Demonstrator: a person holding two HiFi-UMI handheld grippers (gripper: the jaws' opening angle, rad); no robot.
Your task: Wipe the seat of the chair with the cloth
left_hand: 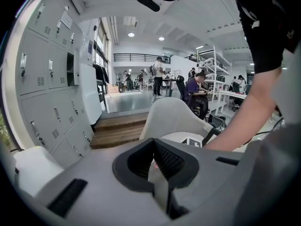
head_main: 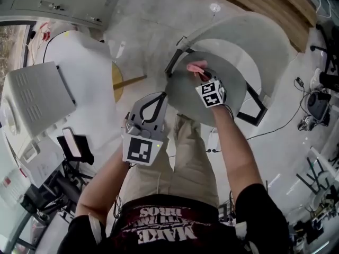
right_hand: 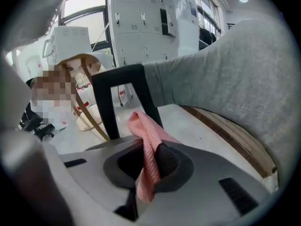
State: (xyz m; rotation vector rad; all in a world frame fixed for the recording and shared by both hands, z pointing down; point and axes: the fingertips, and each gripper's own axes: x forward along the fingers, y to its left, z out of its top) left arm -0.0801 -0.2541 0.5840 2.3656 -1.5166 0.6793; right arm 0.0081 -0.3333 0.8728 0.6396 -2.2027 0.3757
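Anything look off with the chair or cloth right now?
Nothing stands out. The pink cloth is clamped in the right hand-held gripper over the chair seat, which looks undamaged; the left hand-held gripper is shut and empty.

The cloth (right_hand: 149, 147) is pink with a mesh weave. The chair (head_main: 233, 52) is pale grey with a black frame. The left tool (head_main: 159, 97) and right tool (head_main: 203, 75) are grey with black-and-white square markers.

Part of the pink cloth (right_hand: 143, 126) is lost between the fingers (right_hand: 170, 163) of the right gripper (right_hand: 148, 150), the chair seat (head_main: 185, 94) under them partly hidden, the backrest (right_hand: 225, 79) beyond running off frame.
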